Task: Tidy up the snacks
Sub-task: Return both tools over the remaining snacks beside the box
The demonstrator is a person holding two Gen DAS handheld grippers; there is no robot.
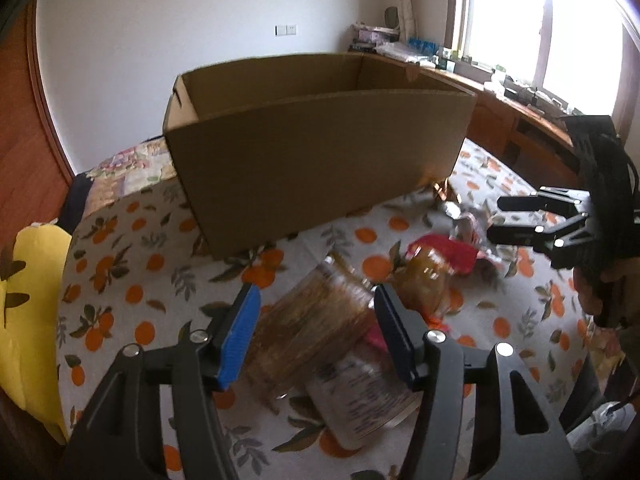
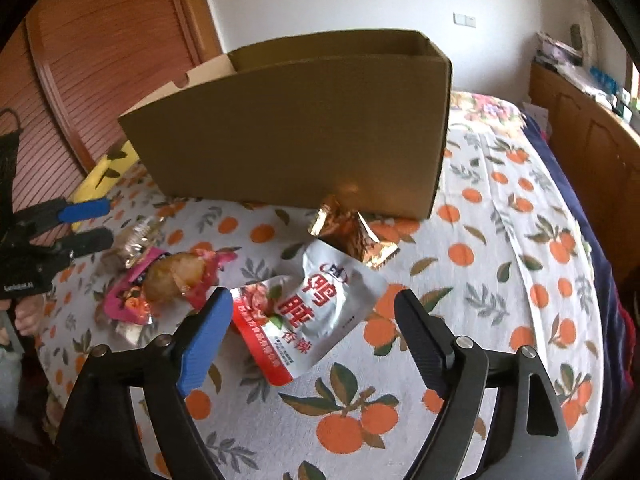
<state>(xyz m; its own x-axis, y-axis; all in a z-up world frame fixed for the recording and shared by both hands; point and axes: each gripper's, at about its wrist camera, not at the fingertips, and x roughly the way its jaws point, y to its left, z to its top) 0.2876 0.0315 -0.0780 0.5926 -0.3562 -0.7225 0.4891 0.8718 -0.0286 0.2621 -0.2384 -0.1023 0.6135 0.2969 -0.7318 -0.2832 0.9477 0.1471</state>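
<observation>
An open cardboard box (image 1: pixel 312 152) stands on the orange-print bedspread; it also shows in the right wrist view (image 2: pixel 296 128). My left gripper (image 1: pixel 316 332) is open, its jaws on either side of a clear packet of brown snacks (image 1: pixel 316 320) without gripping it. Beyond lies a red-pink packet with a brown snack (image 1: pixel 428 272). My right gripper (image 2: pixel 312 336) is open above a silver-and-red pouch (image 2: pixel 316 312). A gold foil packet (image 2: pixel 352 232) lies by the box. The pink packet (image 2: pixel 168 284) lies to the left.
A yellow cushion (image 1: pixel 28 300) lies at the bed's left edge. Wooden cabinets (image 1: pixel 520 120) with clutter run under the window at the right. A wooden slatted door (image 2: pixel 100 60) stands behind the box. The bedspread (image 2: pixel 500 264) is open to the right.
</observation>
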